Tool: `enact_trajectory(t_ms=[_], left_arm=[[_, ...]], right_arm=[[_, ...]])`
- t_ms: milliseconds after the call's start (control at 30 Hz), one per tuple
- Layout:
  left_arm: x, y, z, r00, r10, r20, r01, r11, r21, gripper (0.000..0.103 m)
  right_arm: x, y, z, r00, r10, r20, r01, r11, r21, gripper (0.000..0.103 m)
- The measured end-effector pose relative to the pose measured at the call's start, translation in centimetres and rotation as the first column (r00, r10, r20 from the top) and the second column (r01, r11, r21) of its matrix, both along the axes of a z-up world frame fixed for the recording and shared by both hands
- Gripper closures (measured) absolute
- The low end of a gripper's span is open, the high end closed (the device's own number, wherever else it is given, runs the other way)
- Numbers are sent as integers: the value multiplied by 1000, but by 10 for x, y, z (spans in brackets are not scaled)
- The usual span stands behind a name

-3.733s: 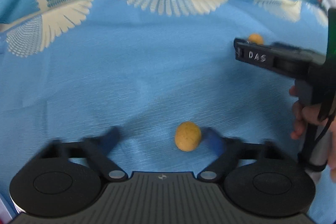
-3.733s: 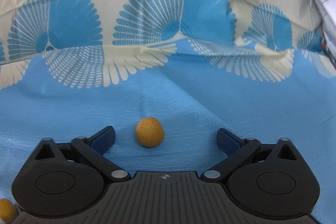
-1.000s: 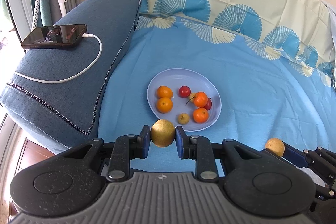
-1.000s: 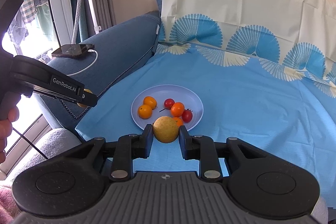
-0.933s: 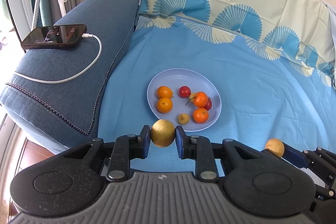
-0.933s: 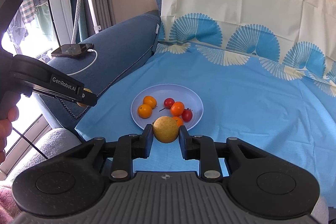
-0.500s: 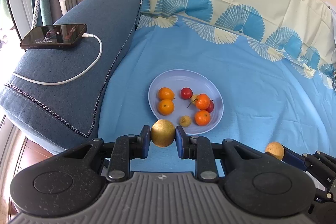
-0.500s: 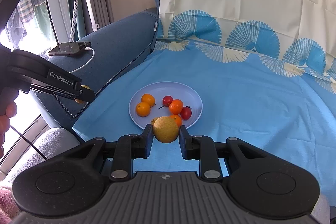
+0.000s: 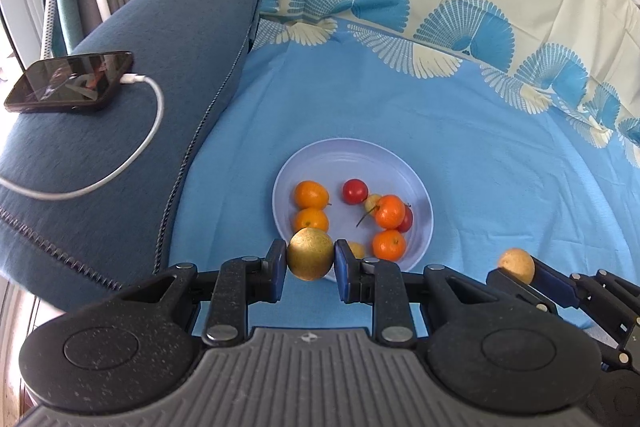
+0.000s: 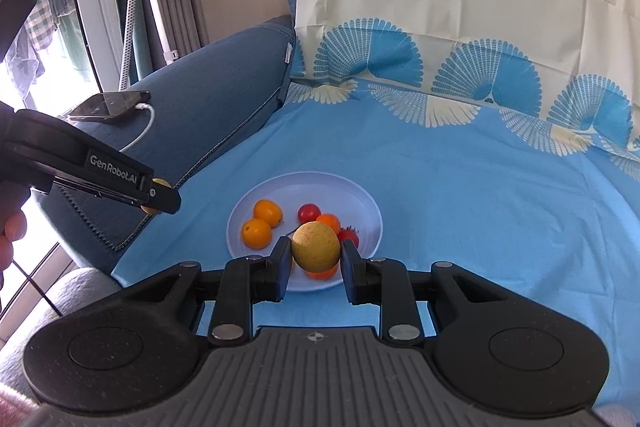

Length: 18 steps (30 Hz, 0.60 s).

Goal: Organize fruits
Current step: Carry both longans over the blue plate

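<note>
Nearest to me, my left tongs (image 9: 311, 261) are clamped on a yellow-brown round fruit (image 9: 310, 253), the blue pads pressing its two sides, and my right tongs (image 10: 316, 254) grip a second yellow fruit (image 10: 316, 246) the same way. In the left wrist view the right tongs show low at the right edge, their fruit just beyond the plate's near right rim. Just past both loads lies the pale blue plate (image 9: 384, 157) on the blue sheet (image 9: 500, 163) that covers the sofa seat. It already holds three small oranges, two red cherry-like fruits and a small yellow one, crowded toward its near and middle part, while its far half is bare. The plate lies straight ahead and below each pair of tongs. I judge the left fruit to hang about over the near left rim and the right one slightly short of the near right rim, so the left hand seems a touch nearer to a drop. The fruits are round, so no long axis matters. What counts is carrying each forward past the crowd to the bare far side before letting go. Farther left, on the dark blue armrest (image 9: 132, 131), a phone (image 9: 70, 81) lies plugged into a white cable (image 9: 132, 159), well apart from the plate.
</note>
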<state>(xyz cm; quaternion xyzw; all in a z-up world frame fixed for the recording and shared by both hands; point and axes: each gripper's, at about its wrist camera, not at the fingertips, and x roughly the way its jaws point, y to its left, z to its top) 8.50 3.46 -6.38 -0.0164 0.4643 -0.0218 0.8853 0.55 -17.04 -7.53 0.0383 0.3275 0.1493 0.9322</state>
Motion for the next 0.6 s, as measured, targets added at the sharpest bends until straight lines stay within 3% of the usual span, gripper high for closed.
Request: enact_trajectory(t_ms=[600], left_arm=[[110, -21, -37, 999, -25, -28, 24, 1000, -6, 75]], right_arm=[[103, 7, -38, 1000, 12, -16, -12, 1000, -27, 76]])
